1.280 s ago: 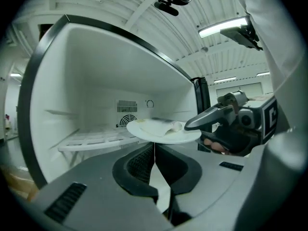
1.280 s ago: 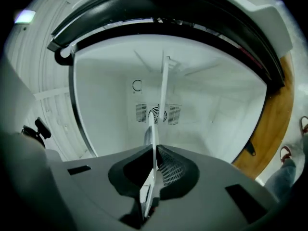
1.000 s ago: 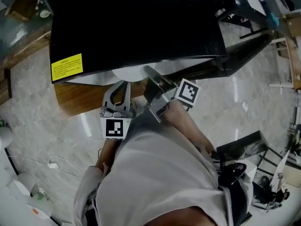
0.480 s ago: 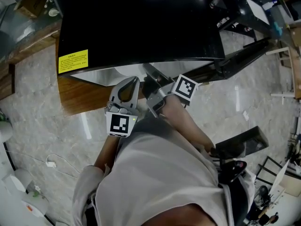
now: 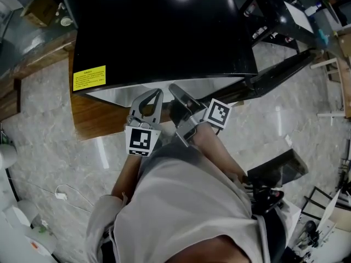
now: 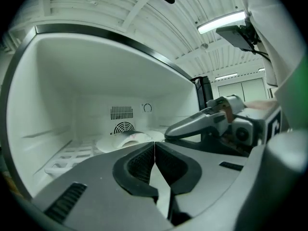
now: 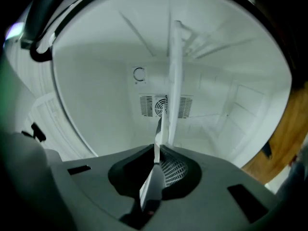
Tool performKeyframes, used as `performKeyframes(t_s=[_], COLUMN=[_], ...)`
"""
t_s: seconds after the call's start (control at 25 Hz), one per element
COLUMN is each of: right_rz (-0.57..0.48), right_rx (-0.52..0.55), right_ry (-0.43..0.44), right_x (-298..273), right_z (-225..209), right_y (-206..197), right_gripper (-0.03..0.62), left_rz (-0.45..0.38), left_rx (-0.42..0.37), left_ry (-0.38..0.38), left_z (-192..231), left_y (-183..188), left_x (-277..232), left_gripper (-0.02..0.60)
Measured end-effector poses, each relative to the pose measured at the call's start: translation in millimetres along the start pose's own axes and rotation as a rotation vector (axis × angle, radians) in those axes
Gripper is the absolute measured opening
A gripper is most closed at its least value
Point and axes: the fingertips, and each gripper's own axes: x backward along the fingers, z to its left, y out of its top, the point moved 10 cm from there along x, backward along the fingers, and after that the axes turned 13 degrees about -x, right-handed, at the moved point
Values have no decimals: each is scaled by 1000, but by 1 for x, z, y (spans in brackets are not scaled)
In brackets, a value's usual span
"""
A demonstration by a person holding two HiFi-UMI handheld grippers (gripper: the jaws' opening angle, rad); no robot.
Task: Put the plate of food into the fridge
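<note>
fridge (image 5: pixel 164 32): one, open
plate (image 6: pixel 126 139): one, inside the fridge
left gripper (image 6: pixel 154 146): one, jaws together, empty
right gripper (image 7: pixel 157 153): one, clamped on the plate's rim

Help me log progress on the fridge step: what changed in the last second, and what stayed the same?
The left gripper edged a little toward the opening of the fridge, with its jaws shut and empty. The right gripper barely moved and is still shut on the rim of the plate, which sits inside the fridge.
</note>
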Motion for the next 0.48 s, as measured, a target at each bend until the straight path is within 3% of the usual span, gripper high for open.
performKeyframes(t_s=[0.12, 0.36, 0.48], right_rz=[26, 27, 8], right_rx=[275, 1118, 1276], right_ry=[-18, -265, -325], right_x=[4, -15, -26], right_z=[17, 41, 46], right_y=[-10, -26, -29], right_gripper=[28, 21, 21], left_rz=[6, -10, -22], left_rx=[12, 22, 38], left_ry=[7, -8, 33], left_z=[13, 18, 23], left_y=[1, 4, 8], left_x=[-9, -18, -12], left_gripper=[20, 20, 20])
